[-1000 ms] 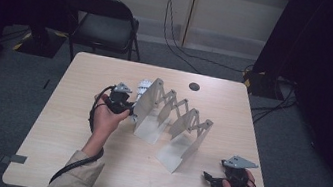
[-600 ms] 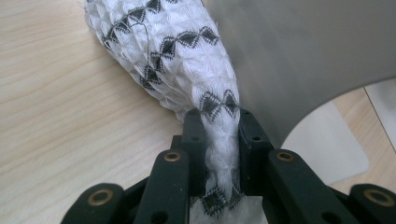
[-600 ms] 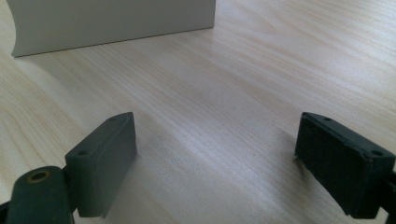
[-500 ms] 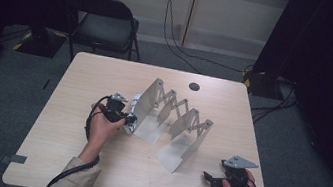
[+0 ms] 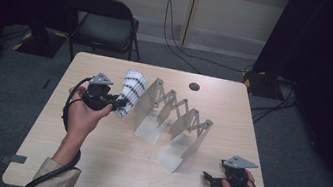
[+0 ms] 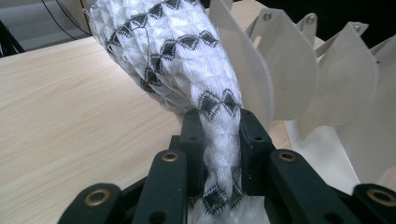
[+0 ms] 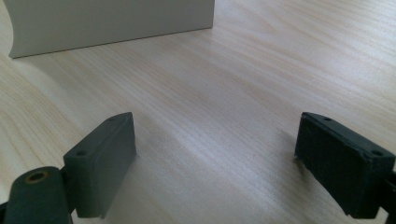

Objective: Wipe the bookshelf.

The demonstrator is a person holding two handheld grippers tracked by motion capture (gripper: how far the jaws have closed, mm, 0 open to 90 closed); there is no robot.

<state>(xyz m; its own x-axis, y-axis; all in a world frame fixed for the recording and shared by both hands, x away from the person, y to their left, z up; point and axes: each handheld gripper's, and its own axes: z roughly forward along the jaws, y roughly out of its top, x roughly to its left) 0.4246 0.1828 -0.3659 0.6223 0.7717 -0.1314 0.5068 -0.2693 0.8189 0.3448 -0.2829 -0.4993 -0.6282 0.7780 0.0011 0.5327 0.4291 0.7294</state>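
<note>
The left gripper (image 5: 120, 101) is clamped on a white sock with black zigzag bands (image 6: 187, 70), pinched at its narrow end; the sock's wide end extends ahead of the jaws, lifted off the table (image 5: 92, 163). Directly beside the sock, on the jaws' right, stands the first plate of the white accordion divider rack (image 5: 174, 125); its slots are empty. Bare tabletop lies left of the jaws.

The right gripper (image 7: 215, 154) has its jaws spread wide with nothing between them, low over bare wood near the table's front edge, with the rack's end plate ahead.
</note>
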